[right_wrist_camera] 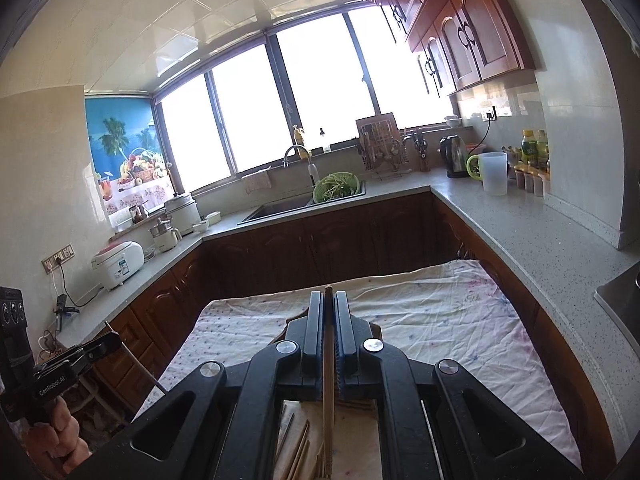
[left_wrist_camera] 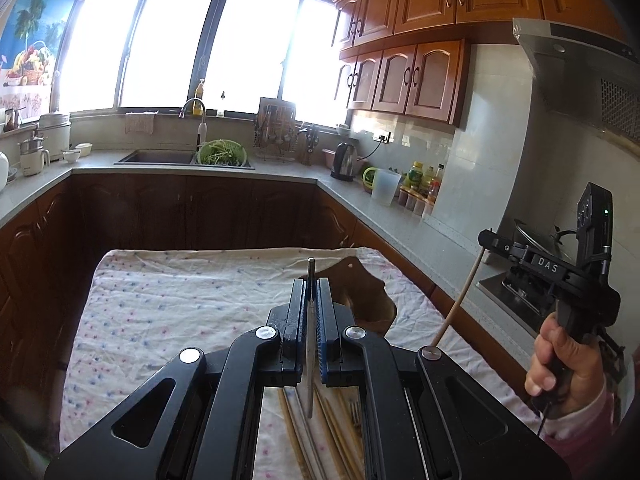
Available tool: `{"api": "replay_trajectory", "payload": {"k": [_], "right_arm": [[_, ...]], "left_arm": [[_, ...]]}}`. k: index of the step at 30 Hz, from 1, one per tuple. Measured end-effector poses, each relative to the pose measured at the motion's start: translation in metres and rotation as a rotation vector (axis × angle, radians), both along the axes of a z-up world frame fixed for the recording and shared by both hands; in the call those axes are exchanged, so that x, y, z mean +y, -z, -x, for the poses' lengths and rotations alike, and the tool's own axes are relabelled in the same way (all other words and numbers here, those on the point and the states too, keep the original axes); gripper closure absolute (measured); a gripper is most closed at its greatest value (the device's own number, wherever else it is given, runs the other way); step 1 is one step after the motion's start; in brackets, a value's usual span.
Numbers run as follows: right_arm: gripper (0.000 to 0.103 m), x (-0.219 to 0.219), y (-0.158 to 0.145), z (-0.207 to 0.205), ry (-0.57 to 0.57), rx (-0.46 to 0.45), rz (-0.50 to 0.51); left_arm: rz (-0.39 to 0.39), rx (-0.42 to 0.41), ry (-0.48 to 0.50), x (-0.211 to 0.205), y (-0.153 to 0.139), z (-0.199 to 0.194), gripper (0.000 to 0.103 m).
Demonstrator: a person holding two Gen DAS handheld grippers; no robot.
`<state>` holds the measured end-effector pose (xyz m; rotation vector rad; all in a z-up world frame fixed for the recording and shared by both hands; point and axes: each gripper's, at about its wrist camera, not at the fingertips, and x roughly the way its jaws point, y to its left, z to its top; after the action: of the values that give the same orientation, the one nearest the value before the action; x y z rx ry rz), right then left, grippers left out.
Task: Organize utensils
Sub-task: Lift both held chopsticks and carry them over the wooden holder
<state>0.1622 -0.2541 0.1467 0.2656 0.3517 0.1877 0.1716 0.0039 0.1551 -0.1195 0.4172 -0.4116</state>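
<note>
My left gripper (left_wrist_camera: 311,284) is shut on a metal chopstick (left_wrist_camera: 310,344) that stands upright between its pads, above the cloth-covered table (left_wrist_camera: 168,300). My right gripper (right_wrist_camera: 329,296) is shut on a wooden chopstick (right_wrist_camera: 328,392), also seen in the left wrist view (left_wrist_camera: 460,300) hanging slanted from the right gripper (left_wrist_camera: 486,236). Several more wooden and metal chopsticks (left_wrist_camera: 340,436) lie on the cloth below my left gripper, and show in the right wrist view (right_wrist_camera: 298,452). A brown wooden holder (left_wrist_camera: 360,292) sits on the table beyond the left fingers.
Counters wrap around the table: a sink (left_wrist_camera: 160,157) with a green colander (left_wrist_camera: 222,153), a kettle (left_wrist_camera: 345,160), a white jug (left_wrist_camera: 385,186), bottles (left_wrist_camera: 420,184), a stove with a pan (left_wrist_camera: 532,240) on the right, and a rice cooker (right_wrist_camera: 118,264) on the left.
</note>
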Motion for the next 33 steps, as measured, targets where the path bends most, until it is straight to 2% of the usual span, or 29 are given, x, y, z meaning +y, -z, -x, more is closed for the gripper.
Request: {"api": "replay_trajectory", "payload": {"k": [10,16,22,29,33], "right_arm": [[0.098,-0.010,-0.031,-0.047,0.042,-0.077,-0.023],[0.098,-0.023,-0.029,-0.083,0.072,-0.078,-0.044],[0.098,-0.029,0.005,-0.111,0.090,-0.045,-0.056],[0.098,-0.032,0.053,-0.127,0.110,-0.008,-0.094],[0.098,-0.032,0.069,-0.128,0.113,0.004,-0.114]], "left_arm": [[-0.007,-0.090,0.016,-0.028,-0.035,-0.054,0.099],[-0.014,-0.112,0.028,-0.051,-0.037,-0.093,0.099],[-0.025,-0.085,0.008,-0.070,-0.006,-0.128,0.099],[0.032,-0.012,-0.042,-0.065,0.046,-0.157,0.099],[0.036,0.020,-0.060,-0.063,0.068,-0.164,0.099]]}}
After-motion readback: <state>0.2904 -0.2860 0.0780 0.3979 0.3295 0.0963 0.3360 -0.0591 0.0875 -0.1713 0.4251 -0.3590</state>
